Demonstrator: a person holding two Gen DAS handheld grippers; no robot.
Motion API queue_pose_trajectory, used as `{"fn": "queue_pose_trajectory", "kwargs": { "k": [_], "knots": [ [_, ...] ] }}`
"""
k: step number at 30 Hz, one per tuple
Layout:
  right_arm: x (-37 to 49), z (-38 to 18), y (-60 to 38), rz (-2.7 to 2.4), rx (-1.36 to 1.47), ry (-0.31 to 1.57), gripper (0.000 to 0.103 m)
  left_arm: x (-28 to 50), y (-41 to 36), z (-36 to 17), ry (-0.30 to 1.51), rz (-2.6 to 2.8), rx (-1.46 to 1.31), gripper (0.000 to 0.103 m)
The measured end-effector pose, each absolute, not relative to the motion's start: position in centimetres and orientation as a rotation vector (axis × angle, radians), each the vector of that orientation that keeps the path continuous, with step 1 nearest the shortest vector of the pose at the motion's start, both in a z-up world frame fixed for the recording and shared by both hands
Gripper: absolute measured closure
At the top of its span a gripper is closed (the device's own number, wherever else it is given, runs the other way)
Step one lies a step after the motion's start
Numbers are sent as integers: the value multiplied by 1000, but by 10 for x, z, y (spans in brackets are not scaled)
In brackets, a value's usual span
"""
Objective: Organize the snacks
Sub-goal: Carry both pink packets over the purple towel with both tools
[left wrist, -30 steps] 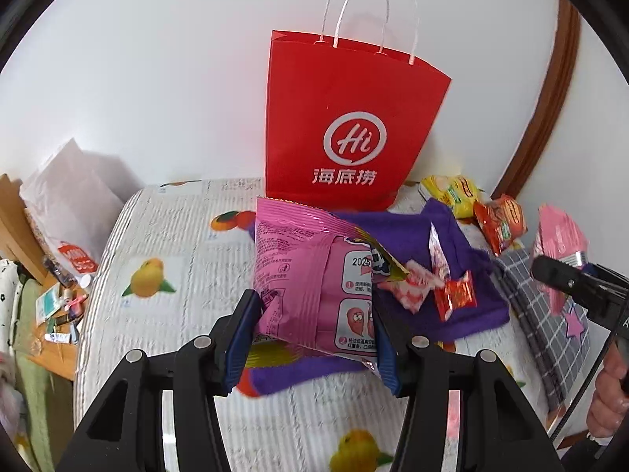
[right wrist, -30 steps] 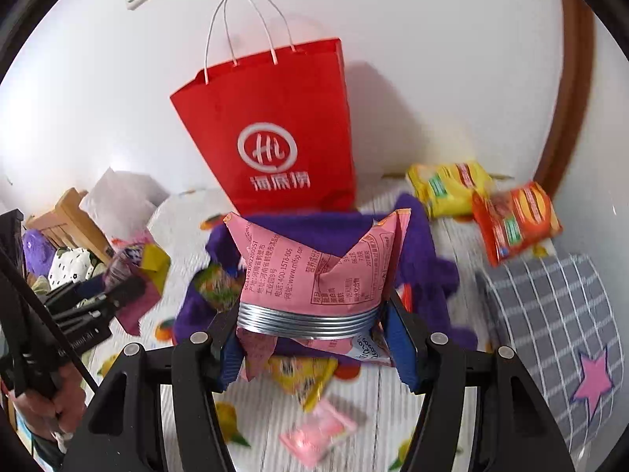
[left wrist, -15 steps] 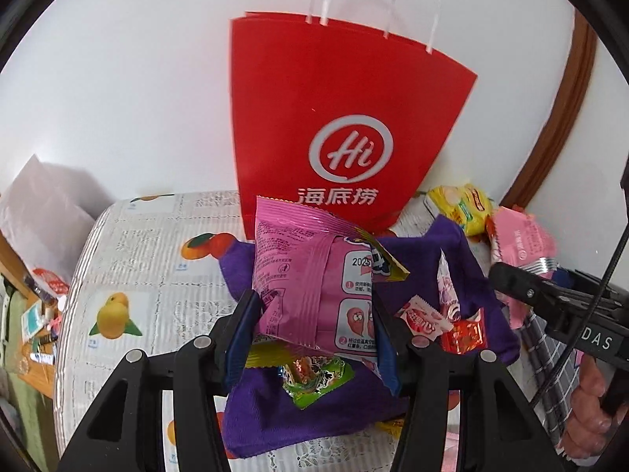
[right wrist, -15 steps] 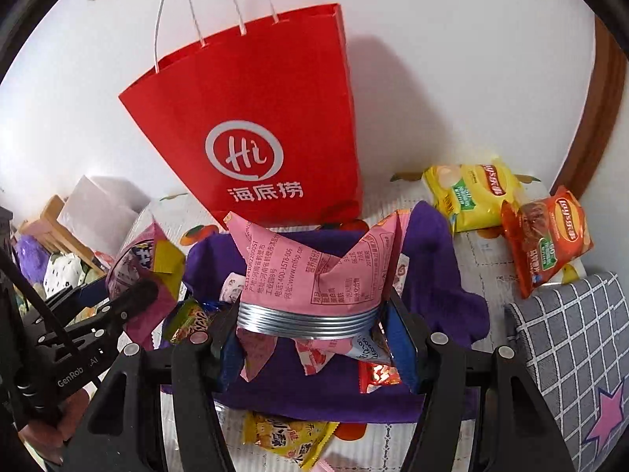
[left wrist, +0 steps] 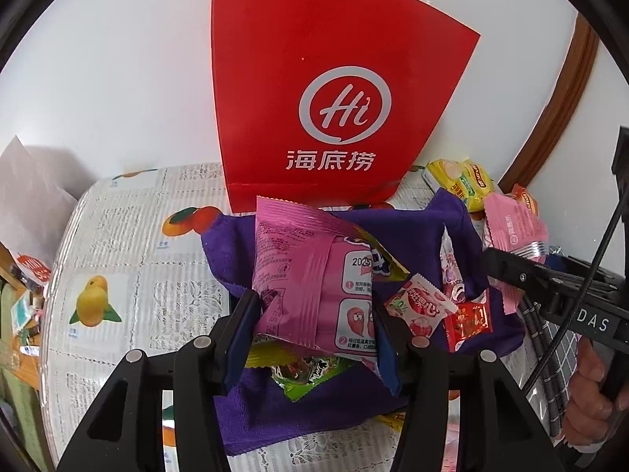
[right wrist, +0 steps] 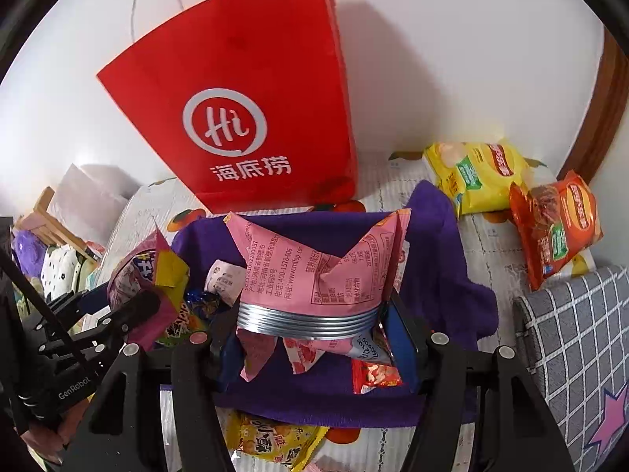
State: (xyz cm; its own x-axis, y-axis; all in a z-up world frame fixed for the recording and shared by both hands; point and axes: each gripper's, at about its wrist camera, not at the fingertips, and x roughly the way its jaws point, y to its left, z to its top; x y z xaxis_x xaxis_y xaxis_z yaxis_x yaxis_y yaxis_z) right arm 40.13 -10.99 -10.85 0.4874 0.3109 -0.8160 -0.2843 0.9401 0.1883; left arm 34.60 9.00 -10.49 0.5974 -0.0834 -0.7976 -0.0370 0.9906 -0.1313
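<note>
My left gripper is shut on a magenta snack bag and holds it above a purple cloth. My right gripper is shut on a light pink snack packet over the same purple cloth. A tall red paper bag stands upright against the wall just behind the cloth; it also shows in the right wrist view. Small candy packets lie on the cloth. Each gripper shows in the other's view, the right gripper and the left gripper.
A yellow chip bag and an orange chip bag lie at the back right. A grey checked cushion sits at the right. A yellow snack pack lies in front of the cloth. The fruit-print tablecloth drops off at the left edge.
Both grippers have moved forward with their packets toward the red bag, which now looms larger. The held packets have not shifted in the fingers.
</note>
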Motion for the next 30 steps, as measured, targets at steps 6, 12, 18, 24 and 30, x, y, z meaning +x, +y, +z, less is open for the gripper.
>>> {"fn": "queue_pose_trajectory", "kwargs": {
  "k": [6, 12, 18, 24, 30],
  "knots": [
    [404, -112, -109, 356, 22, 1021, 40, 345, 90, -104, 927, -39, -148, 52],
    [405, -116, -106, 361, -4, 1039, 40, 347, 91, -108, 940, -33, -154, 52],
    [410, -129, -102, 346, -35, 1067, 40, 347, 97, -108, 938, -12, -161, 52],
    [415, -148, -91, 401, -27, 1149, 41, 345, 99, -106, 929, -4, -160, 52],
    [414, -161, -81, 411, -34, 1190, 40, 345, 102, -106, 934, 8, -166, 52]
  ]
}}
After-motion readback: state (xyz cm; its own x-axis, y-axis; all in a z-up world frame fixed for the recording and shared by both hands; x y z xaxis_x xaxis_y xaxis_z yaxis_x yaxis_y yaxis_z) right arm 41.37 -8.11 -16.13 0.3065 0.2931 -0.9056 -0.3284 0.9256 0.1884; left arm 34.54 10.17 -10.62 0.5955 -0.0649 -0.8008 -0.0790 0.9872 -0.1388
